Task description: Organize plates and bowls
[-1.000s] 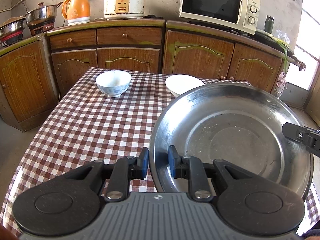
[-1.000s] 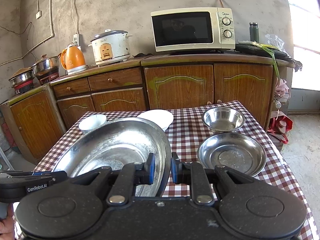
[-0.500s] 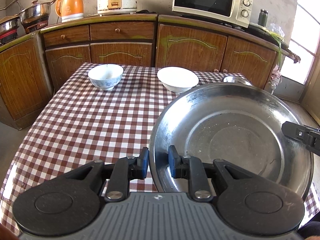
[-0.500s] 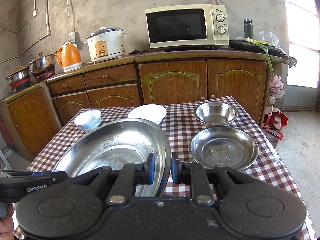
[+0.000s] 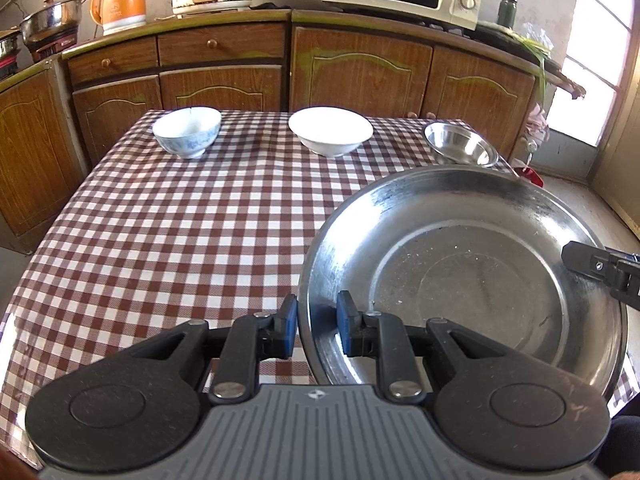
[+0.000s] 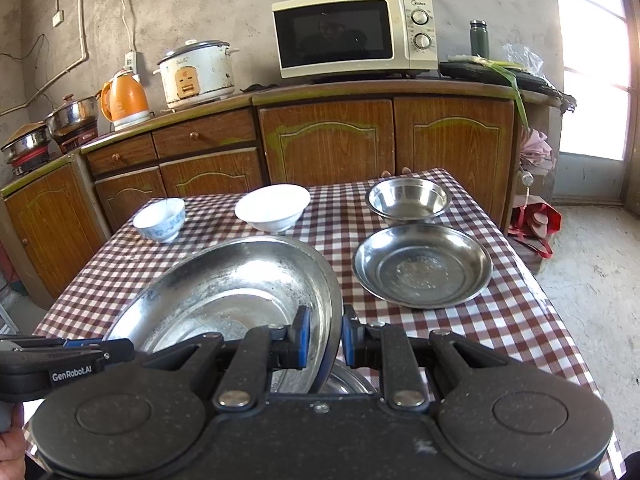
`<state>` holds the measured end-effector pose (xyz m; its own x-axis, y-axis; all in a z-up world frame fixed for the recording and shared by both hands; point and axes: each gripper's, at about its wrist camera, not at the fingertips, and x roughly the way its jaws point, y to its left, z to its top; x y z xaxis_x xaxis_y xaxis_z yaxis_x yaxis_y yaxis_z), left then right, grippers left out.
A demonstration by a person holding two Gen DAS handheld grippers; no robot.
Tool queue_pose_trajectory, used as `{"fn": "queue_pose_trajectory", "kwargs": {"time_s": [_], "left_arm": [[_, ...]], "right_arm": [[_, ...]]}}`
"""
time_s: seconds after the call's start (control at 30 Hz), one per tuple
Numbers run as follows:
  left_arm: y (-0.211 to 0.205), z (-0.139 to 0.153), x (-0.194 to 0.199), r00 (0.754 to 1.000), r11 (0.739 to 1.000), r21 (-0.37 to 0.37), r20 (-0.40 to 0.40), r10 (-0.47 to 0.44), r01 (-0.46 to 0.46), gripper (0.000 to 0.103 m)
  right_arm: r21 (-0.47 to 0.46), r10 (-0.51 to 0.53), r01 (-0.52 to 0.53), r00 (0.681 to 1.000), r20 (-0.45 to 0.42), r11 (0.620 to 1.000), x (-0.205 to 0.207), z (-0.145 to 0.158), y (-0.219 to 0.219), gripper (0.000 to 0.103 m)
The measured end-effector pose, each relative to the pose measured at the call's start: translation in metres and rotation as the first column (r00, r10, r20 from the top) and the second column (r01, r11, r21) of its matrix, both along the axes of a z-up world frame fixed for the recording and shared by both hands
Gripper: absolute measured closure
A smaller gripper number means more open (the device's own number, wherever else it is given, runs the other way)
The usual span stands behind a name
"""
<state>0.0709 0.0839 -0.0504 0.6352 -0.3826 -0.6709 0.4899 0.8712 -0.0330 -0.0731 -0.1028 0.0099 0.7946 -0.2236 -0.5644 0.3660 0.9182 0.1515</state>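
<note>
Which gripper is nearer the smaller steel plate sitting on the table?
Right. The right gripper grips the large steel plate's rim on the side facing the smaller steel plate; the left gripper grips the opposite rim, farther away.

Brown wooden cabinets point(image 6: 324, 136) line a grey wall point(image 6: 248, 4) beside a bright window point(image 6: 592, 60).

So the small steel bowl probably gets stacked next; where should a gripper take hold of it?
Grip the thin flared rim of the small steel bowl, coming from the near side, one finger inside and one outside. It stands upright and open, and the shallow steel plate sits close in front, so approach from above.
</note>
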Motion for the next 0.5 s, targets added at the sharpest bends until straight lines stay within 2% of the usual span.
{"fn": "queue_pose_trajectory", "kwargs": {"time_s": [0.5], "left_arm": [[-0.011,-0.022,-0.006,0.998,0.997,0.064,-0.036,-0.051,0.053,0.082]], "right_arm": [[0.014,-0.039,0.04,0.995,-0.09,0.999,-0.018,-0.037,-0.008,0.081]]}}
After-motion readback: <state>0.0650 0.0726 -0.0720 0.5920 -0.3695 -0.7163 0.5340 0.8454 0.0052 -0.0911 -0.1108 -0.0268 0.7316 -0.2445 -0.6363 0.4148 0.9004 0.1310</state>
